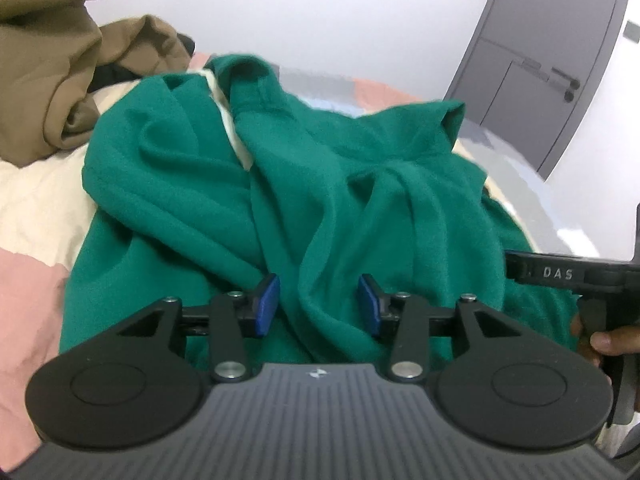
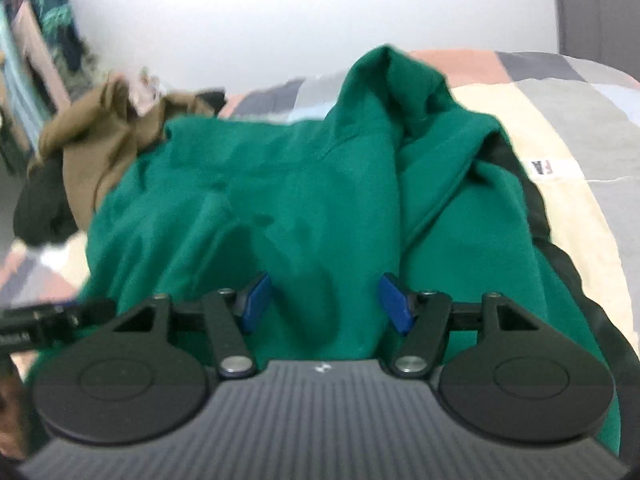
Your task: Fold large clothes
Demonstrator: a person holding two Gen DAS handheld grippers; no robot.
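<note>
We're looking over a bed w/ a patchwork quilt in cream, pink and grey. A heap of brown cloth is sitting at the far left, touching the green top's edge, w/ smth black tucked under it. A grey door is standing at the far right against a white wall.

The green top is lying rumpled across the quilt, right under and ahead of both tools. A cream strip is showing at its far fold. We're holding the left gripper w/ blue pads apart, a ridge of green cloth rising between them but not pinched. The right gripper is standing wider apart, pads clear of the cloth below.

The right tool's side is poking in at the left view's right edge, a fingertip on it. The right view is blurred; a dark edge is running along the top's right side, can't tell what it is.
</note>
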